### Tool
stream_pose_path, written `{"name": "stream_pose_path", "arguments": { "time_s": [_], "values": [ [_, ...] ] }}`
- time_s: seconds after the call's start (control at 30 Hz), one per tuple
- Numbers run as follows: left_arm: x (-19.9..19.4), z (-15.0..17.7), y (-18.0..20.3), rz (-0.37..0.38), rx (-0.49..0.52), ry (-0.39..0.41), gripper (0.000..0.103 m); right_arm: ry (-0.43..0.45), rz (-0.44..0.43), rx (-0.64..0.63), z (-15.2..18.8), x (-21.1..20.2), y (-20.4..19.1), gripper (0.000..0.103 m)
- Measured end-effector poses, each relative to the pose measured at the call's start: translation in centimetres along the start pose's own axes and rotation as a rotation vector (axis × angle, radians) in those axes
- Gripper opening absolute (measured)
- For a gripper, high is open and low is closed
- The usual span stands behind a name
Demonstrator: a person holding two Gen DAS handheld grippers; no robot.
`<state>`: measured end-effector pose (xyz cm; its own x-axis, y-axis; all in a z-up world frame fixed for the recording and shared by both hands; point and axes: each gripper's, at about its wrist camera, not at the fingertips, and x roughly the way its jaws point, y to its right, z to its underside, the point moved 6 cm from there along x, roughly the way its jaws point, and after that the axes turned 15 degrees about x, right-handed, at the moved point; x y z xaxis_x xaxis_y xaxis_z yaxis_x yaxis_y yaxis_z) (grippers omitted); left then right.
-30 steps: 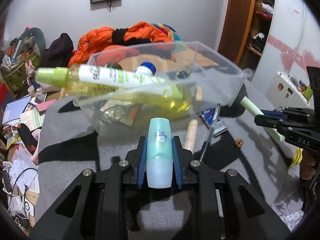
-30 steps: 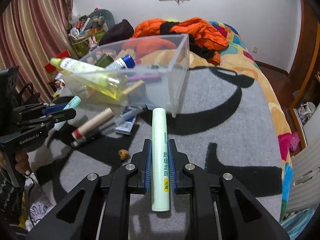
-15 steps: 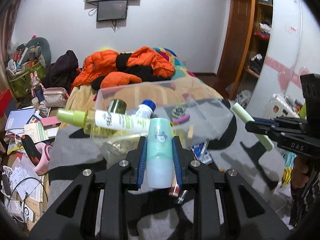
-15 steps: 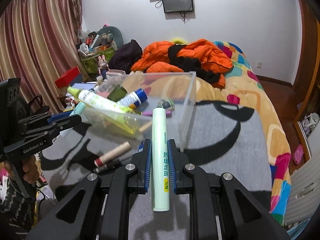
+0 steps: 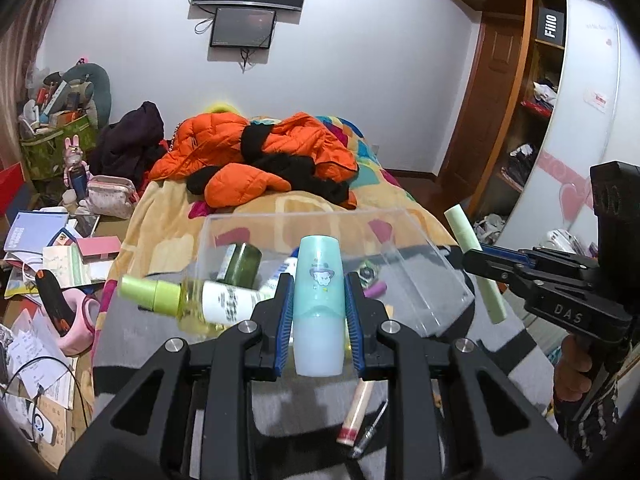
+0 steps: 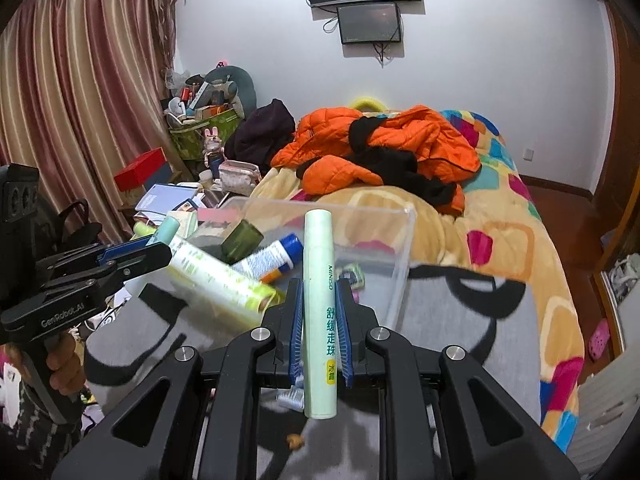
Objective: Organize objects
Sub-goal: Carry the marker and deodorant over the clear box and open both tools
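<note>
Both grippers clamp loads: left gripper point(image 5: 319, 312) a squat teal bottle point(image 5: 319, 304), right gripper point(image 6: 319, 332) a slim pale-green tube point(image 6: 319, 312), clear plastic bin point(image 6: 394, 276) at twelve o'clock.

The bin point(image 5: 420, 264) is clear, glossy plastic. The teal bottle point(image 5: 319, 304) looks frosted and matt, the pale green tube point(image 6: 319, 312) smooth plastic with printed lettering. Both grippers' frames are matt black with shiny metal screws. The grey blanket point(image 6: 460, 320) is soft, fuzzy cloth; the orange jacket point(image 5: 256, 156) is quilted with a slight sheen.
</note>
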<state>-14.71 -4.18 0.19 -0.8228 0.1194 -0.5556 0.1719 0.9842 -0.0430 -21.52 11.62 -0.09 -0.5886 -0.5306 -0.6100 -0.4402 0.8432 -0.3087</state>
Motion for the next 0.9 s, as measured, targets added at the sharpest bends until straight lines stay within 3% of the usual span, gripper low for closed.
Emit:
{"name": "stream_pose_path", "arguments": {
  "time_s": [0.43, 0.9],
  "values": [
    [3.3, -1.9, -2.1, 0.001, -0.075, -0.02, 0.025, -0.005, 0.071, -0.007, -2.7, 4.9, -0.5, 0.014],
    [8.8, -1.0, -1.9, -0.001, -0.071, -0.135, 0.024, -0.106, 0.152, -0.014, -1.4, 10.4, 0.5, 0.014]
  ]
}}
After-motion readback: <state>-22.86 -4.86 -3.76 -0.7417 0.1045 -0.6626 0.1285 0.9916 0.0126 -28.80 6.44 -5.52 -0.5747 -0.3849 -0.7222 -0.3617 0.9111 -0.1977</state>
